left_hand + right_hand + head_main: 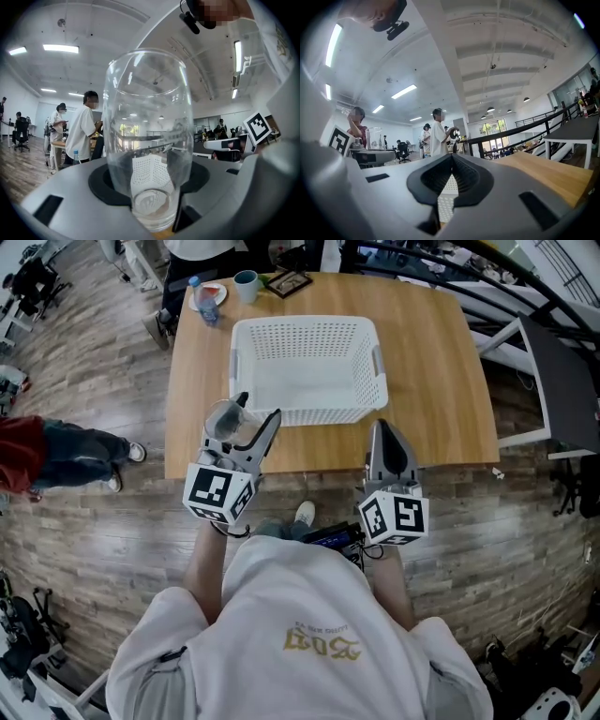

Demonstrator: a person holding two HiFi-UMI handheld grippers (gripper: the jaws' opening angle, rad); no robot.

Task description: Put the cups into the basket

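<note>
A clear glass cup [149, 140] stands upright between the jaws of my left gripper [251, 420], which is shut on it. In the head view the glass cup [225, 420] hangs just in front of the white basket's [307, 367] near left corner, above the table's front edge. The basket holds nothing that I can see. My right gripper [388, 442] is shut and empty, near the table's front edge by the basket's near right corner. In the right gripper view its jaws meet, with a bit of the white basket [446, 199] showing through the gap. A teal cup [247, 285] stands at the table's far edge.
The wooden table [441, 381] carries a water bottle [204, 306], a small plate [210, 294] and a dark framed item [288, 282] along its far edge. A person's legs and shoes [84, 456] are on the floor at the left. A dark table [562, 381] stands at the right.
</note>
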